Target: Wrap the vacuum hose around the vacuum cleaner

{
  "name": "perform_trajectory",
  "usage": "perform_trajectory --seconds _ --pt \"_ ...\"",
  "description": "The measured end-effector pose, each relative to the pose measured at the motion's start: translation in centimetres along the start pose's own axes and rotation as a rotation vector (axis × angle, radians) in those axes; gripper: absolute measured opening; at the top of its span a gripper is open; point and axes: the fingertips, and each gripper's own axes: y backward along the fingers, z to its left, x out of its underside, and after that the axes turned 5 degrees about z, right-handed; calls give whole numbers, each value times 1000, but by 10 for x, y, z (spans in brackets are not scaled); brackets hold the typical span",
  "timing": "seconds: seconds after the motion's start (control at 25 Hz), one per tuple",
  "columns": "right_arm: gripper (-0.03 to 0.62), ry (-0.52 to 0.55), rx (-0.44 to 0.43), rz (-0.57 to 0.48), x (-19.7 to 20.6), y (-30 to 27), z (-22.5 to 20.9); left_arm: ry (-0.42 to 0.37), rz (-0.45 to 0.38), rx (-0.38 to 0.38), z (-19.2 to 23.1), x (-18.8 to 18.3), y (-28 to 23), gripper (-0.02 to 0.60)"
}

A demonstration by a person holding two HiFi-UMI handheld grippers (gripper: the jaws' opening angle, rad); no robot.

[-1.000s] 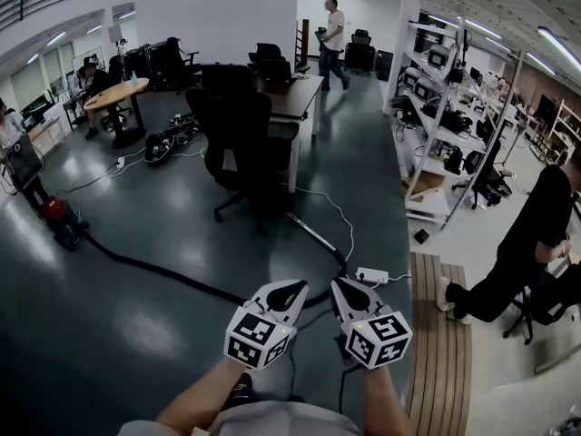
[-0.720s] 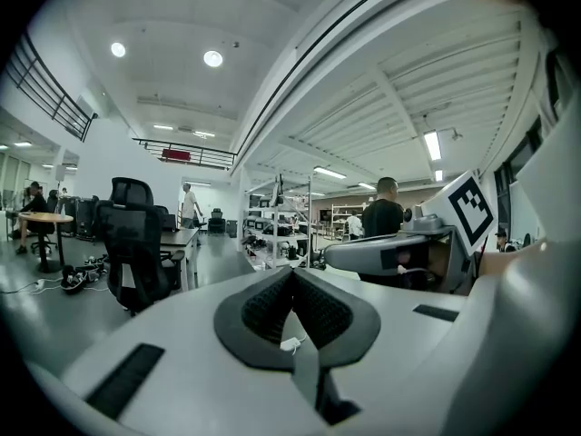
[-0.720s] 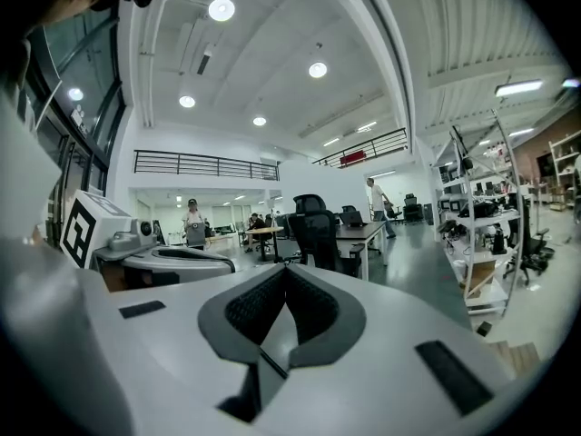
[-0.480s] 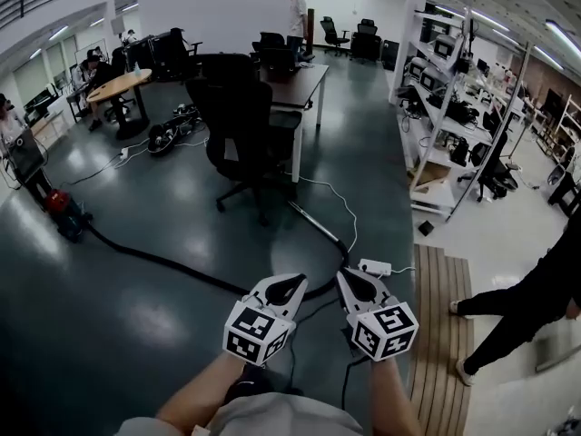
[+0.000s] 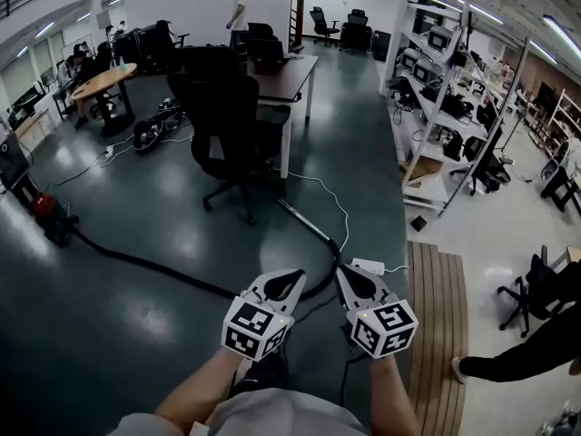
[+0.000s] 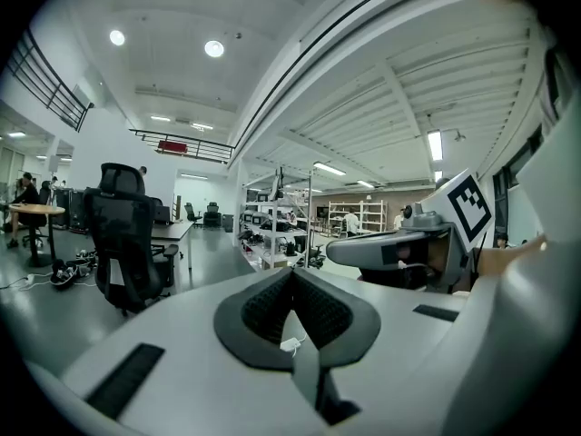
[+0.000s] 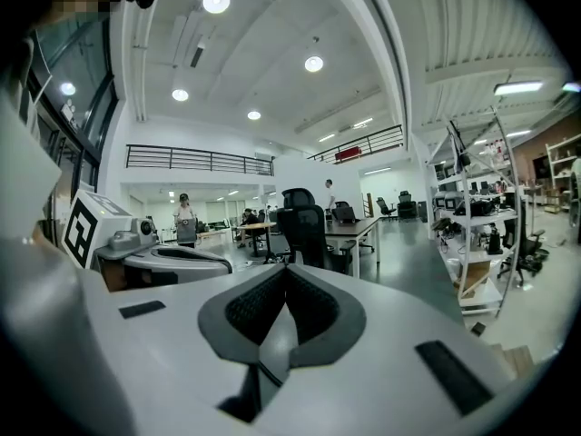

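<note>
The red vacuum cleaner [image 5: 43, 210] stands on the dark floor at the far left. Its black hose [image 5: 145, 263] runs across the floor to a metal wand [image 5: 304, 223] lying just ahead of my grippers. My left gripper [image 5: 298, 276] and right gripper [image 5: 340, 270] are held side by side above the hose's bend, both shut with nothing between the jaws. The left gripper view shows the left gripper [image 6: 292, 272] with its pads together and the right gripper's body beside it. In the right gripper view the right gripper [image 7: 286, 270] is shut the same way.
A black office chair [image 5: 222, 116] and a desk [image 5: 283, 78] stand beyond the wand. A white power strip [image 5: 368, 267] with cables lies by my right gripper. A wooden slatted platform [image 5: 440, 334] and shelving [image 5: 436, 98] are on the right. A person's leg [image 5: 517, 363] shows at the lower right.
Both grippers stay shut and together while the view moves forward along the floor. The standing person at the back has walked left. The dark-clothed person at the right has moved toward the lower right corner.
</note>
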Motion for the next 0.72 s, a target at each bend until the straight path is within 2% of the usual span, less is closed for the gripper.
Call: perform_trajectory --seconds 0.28,0.56,0.72 --pt "8 -5 34 33 -13 -67 -45 22 -1 35 65 -9 -58 8" --pt "7 7 85 116 -21 -144 -79 76 15 82 140 -10 -111 8" --pt "8 8 128 153 -36 -190 -103 71 22 121 181 -19 -142 8"
